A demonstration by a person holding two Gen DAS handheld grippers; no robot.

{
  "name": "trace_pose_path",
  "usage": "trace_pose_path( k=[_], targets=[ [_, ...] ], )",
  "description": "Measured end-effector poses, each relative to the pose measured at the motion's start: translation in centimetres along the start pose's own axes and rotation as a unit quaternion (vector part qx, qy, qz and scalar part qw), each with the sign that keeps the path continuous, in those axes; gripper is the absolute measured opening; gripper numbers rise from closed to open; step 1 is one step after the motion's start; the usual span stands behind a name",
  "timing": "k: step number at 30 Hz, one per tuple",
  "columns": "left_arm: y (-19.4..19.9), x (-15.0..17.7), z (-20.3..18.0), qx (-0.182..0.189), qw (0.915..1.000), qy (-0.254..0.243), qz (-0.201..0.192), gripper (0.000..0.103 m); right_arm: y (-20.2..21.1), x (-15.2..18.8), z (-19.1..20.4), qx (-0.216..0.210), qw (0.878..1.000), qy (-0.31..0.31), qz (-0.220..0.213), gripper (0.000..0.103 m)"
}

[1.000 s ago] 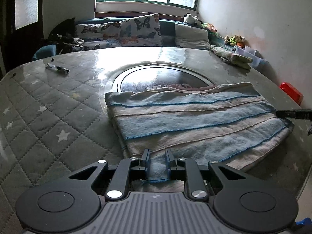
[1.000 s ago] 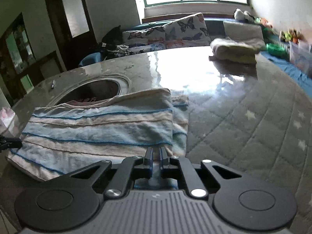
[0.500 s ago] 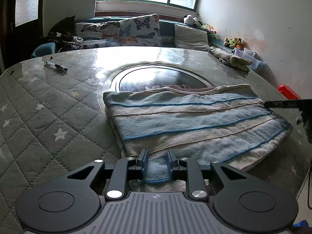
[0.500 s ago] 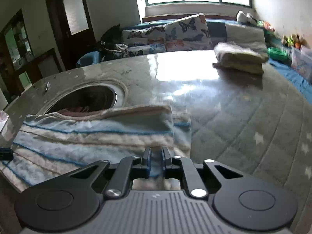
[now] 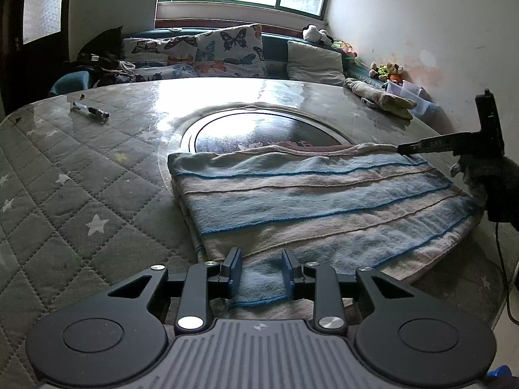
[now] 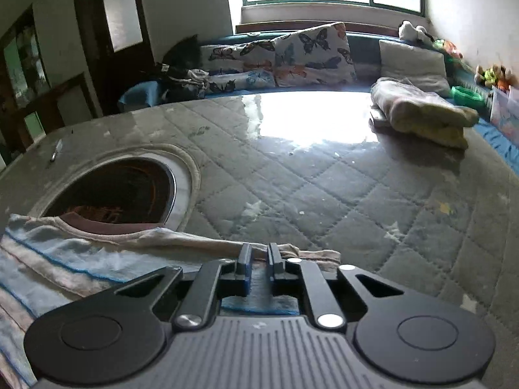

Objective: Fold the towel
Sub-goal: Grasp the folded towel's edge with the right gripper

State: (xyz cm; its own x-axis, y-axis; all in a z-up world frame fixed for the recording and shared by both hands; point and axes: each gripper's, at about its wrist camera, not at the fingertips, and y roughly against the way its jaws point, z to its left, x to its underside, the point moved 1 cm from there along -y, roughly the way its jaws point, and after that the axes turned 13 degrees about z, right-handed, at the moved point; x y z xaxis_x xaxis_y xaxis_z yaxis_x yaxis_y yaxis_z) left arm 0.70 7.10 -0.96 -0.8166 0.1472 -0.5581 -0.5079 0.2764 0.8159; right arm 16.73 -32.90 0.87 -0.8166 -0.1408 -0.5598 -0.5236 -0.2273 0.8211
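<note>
A blue and beige striped towel [image 5: 324, 201] lies folded flat on the quilted table, its far edge over the round opening. My left gripper [image 5: 261, 269] is low over the towel's near edge, close to its left end. It is open, and flat cloth shows between its fingers [image 5: 233, 267]. My right gripper [image 6: 259, 257] hangs over the far right corner of the towel [image 6: 97, 259], its jaws only a narrow gap apart and the towel's far hem at their tips. From the left wrist view the right gripper [image 5: 404, 148] shows as a dark bar held by a gloved hand [image 5: 496, 188].
A round dark opening [image 5: 259, 129] sits mid-table behind the towel. A pen [image 5: 90, 110] lies far left. Another folded cloth [image 6: 421, 113] rests at the far right edge. A cushioned bench [image 5: 211, 55] runs under the window, and the table's right edge [image 5: 493, 259] is close.
My left jaws have spread wider over the near hem. My right gripper has travelled along the towel's right end from the near side to the far corner.
</note>
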Motion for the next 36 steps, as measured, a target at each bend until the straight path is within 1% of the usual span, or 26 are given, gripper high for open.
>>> trace_pose_path(
  k=[2,4,9,14,16,17,19,20,24,26,28,36],
  targets=[
    [0.0,0.0,0.0,0.001,1.0000,0.001,0.000,0.030,0.2,-0.1,0.6,-0.005,1.000,0.006,-0.003,0.010],
    [0.0,0.0,0.0,0.001,1.0000,0.002,0.000,0.030,0.4,-0.3,1.2,-0.009,1.000,0.012,-0.006,0.011],
    [0.4,-0.2,-0.1,-0.001,1.0000,0.005,-0.004,0.035,1.0,-0.6,2.6,-0.020,0.999,0.028,-0.013,0.016],
    [0.8,-0.3,0.3,-0.006,0.9998,0.014,-0.010,0.037,-1.4,-1.1,4.5,-0.021,0.998,0.050,0.010,0.017],
    [1.0,-0.3,0.5,-0.009,0.9997,0.017,-0.012,0.038,-1.7,-1.2,4.6,-0.018,0.999,0.051,0.010,0.017],
    [1.1,-0.3,0.6,-0.011,0.9997,0.019,-0.013,0.041,-1.7,-1.1,4.7,-0.019,0.998,0.053,0.011,0.018],
    [1.2,-0.3,0.9,-0.013,0.9995,0.024,-0.015,0.042,-0.9,-0.9,4.9,-0.028,0.998,0.061,0.014,0.020],
    [1.3,-0.3,1.0,-0.014,0.9994,0.026,-0.015,0.042,-0.5,-0.7,5.1,-0.031,0.997,0.069,0.016,0.023],
    [1.1,-0.3,1.4,-0.016,0.9992,0.035,-0.014,0.042,1.7,1.1,6.2,-0.039,0.993,0.111,0.024,0.026],
    [1.0,-0.1,1.4,-0.016,0.9991,0.036,-0.014,0.042,2.9,2.6,6.9,-0.046,0.989,0.134,0.030,0.029],
    [1.1,0.1,1.4,-0.017,0.9991,0.036,-0.013,0.043,3.9,4.1,7.4,-0.054,0.987,0.148,0.035,0.029],
    [1.2,1.0,1.4,-0.025,0.9989,0.039,-0.006,0.046,6.5,9.9,9.1,-0.090,0.981,0.162,0.053,0.032]
  ],
)
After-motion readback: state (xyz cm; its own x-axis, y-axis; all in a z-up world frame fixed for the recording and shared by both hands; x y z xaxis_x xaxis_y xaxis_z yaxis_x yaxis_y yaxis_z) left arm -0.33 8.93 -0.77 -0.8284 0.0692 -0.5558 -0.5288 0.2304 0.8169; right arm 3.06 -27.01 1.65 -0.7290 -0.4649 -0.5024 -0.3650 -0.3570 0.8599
